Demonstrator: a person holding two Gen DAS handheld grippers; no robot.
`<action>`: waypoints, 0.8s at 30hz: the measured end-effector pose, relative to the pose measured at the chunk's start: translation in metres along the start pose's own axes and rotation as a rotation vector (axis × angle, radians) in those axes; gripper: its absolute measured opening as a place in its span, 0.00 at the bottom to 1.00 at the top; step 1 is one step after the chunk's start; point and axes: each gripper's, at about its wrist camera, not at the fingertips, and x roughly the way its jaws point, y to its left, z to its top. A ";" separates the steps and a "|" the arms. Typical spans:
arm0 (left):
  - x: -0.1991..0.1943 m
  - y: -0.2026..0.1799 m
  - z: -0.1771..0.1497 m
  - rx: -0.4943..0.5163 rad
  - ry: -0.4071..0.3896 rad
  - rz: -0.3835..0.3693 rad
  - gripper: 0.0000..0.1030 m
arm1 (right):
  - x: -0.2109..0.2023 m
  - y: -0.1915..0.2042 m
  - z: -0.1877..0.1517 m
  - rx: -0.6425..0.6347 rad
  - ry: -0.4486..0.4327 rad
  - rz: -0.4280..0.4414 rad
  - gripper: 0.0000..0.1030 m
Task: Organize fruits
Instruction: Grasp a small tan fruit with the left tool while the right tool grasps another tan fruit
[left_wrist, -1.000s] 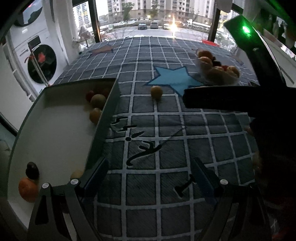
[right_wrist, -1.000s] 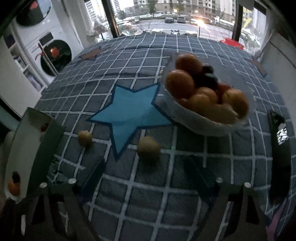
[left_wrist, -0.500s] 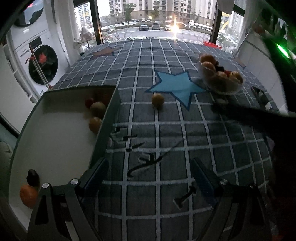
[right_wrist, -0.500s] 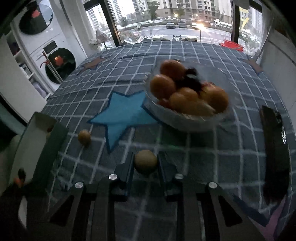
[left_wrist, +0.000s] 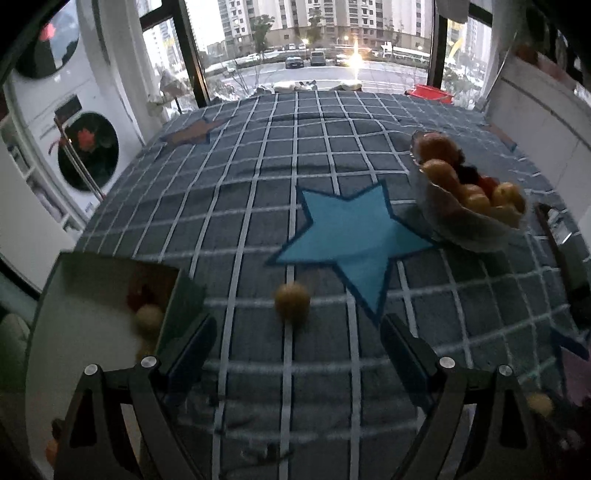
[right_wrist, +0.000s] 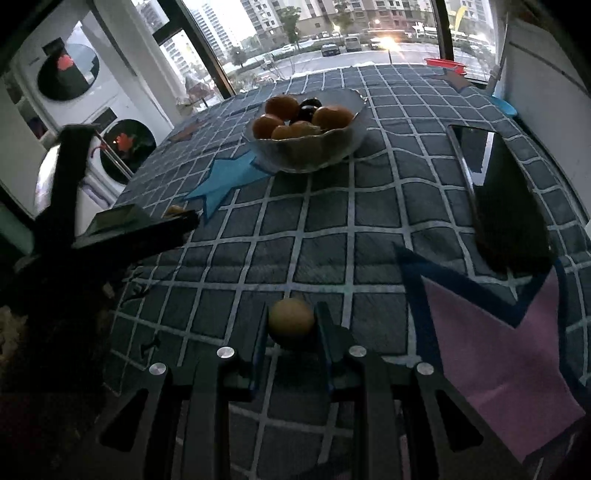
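Gripping a small round yellowish fruit (right_wrist: 291, 320) between its pads, the right gripper (right_wrist: 291, 326) holds it above the checked cloth (right_wrist: 332, 221); a round fruit could roll out if the squeeze slackens. Jaws spread wide, the left gripper (left_wrist: 297, 341) faces a loose fruit (left_wrist: 291, 303) lying just ahead, between white tray (left_wrist: 92, 332) and glass fruit bowl (left_wrist: 461, 225).
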 end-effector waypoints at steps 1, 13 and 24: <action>0.005 -0.001 0.002 0.004 0.008 0.013 0.88 | -0.001 0.001 0.000 -0.007 -0.006 -0.003 0.26; 0.004 0.006 -0.004 -0.087 0.020 -0.060 0.21 | -0.020 -0.002 -0.012 -0.027 -0.044 -0.045 0.27; -0.063 0.008 -0.106 -0.083 -0.039 -0.117 0.21 | -0.033 -0.009 -0.047 -0.023 -0.083 -0.092 0.27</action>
